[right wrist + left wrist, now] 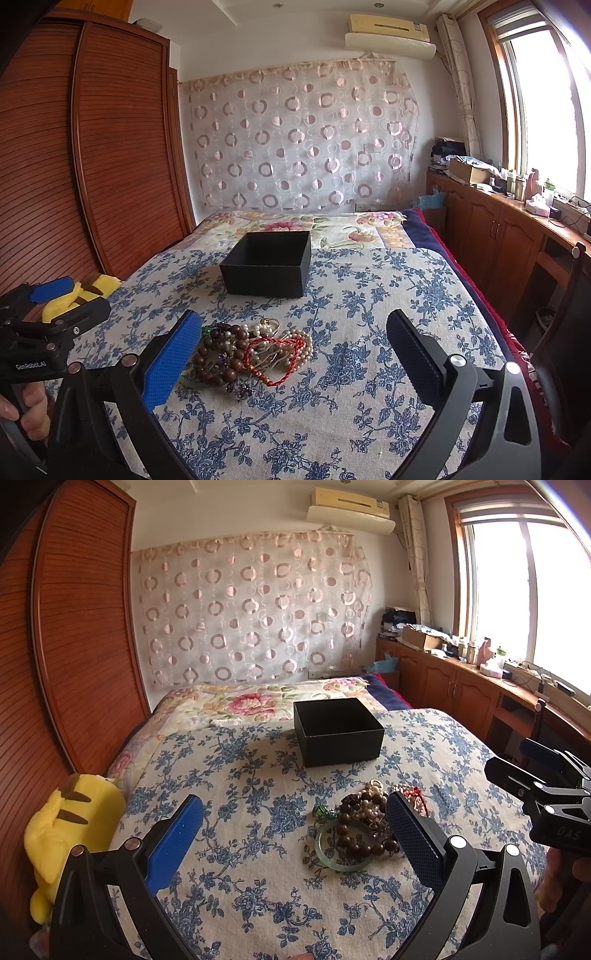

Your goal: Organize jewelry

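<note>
At the far left a yellow plush (70, 823) is sitting against the wardrobe (74, 627), at the edge of the bed (240, 867). I am holding my left claw (295, 834) above the blue-flowered bedspread with its jaws standing wide apart, gripping nothing. The jewelry (364, 819) is lying in a tangled heap on the bedspread just inside that claw's right finger, which is hiding part of the pile. In the heap, a brown bead bracelet (218, 360) is curling over a pale green bangle (341, 856), pearls (299, 343) are lying in the middle, and a red cord (275, 360) is looping on the right side. Beyond the heap, well apart from it, an open black box (338, 731) is standing on the bed, with bare bedspread between the two. I am holding my right claw (295, 354) with its jaws wide apart too and nothing in them; its left finger is covering the heap's left edge. Along the right wall, a cluttered cabinet (491, 229) is running under the window (546, 110).
</note>
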{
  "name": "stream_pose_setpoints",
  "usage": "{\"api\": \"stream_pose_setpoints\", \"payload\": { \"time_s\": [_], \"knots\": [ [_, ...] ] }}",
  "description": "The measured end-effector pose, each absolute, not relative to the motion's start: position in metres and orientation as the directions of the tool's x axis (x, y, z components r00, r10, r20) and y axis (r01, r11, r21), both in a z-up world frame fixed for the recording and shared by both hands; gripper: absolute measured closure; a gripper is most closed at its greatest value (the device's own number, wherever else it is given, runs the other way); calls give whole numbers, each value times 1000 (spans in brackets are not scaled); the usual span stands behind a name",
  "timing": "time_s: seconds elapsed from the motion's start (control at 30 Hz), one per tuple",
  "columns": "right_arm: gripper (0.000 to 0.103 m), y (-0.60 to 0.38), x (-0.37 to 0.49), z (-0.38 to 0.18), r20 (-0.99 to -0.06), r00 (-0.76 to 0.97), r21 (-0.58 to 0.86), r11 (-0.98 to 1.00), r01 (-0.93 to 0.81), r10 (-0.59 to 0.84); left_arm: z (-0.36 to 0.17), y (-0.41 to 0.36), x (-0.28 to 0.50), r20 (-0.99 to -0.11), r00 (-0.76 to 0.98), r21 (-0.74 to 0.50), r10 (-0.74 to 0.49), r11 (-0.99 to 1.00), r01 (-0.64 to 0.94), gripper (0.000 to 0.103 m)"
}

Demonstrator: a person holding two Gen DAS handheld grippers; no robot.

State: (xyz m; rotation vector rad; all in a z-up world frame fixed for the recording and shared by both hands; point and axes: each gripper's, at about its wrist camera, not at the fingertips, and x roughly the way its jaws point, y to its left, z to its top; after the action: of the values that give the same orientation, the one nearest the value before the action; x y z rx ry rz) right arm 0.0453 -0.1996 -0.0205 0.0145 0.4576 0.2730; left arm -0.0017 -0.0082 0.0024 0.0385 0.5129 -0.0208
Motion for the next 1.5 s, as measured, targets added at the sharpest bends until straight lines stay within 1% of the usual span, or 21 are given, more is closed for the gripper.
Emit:
{"api": "stream_pose_setpoints", "payload": {
  "time_s": [0.8, 0.87, 1.03, 1.13, 1.23, 1.33, 1.4, 1.5],
  "knots": [
    [2, -203, 45, -25, -436, 860, 75, 963, -258, 264, 0, -8, -1, -494, 869, 30, -11, 999, 30, 7],
    [2, -199, 45, -19, -439, 859, 76, 963, -258, 265, -3, -9, -1, -498, 867, 30, -13, 999, 32, 7],
    [2, -196, 44, -24, -457, 848, 69, 961, -266, 268, -14, -10, 4, -524, 851, 27, -23, 999, 44, 7],
    [2, -198, 48, -40, -469, 836, 69, 955, -287, 285, -22, -6, 12, -553, 833, 19, -35, 998, 55, 7],
    [7, -203, 53, -50, -484, 819, 83, 948, -307, 308, -28, -2, 18, -575, 817, 13, -40, 998, 58, 7],
    [17, -203, 58, -60, -507, 799, 92, 941, -324, 325, -35, -2, 23, -598, 800, 9, -55, 997, 75, 7],
    [25, -202, 61, -68, -529, 781, 89, 937, -339, 333, -39, -2, 26, -613, 787, 5, -68, 996, 90, 7],
    [33, -201, 67, -78, -559, 756, 89, 931, -354, 341, -45, -3, 33, -639, 761, -23, -112, 992, 126, 7]
  ]
}}
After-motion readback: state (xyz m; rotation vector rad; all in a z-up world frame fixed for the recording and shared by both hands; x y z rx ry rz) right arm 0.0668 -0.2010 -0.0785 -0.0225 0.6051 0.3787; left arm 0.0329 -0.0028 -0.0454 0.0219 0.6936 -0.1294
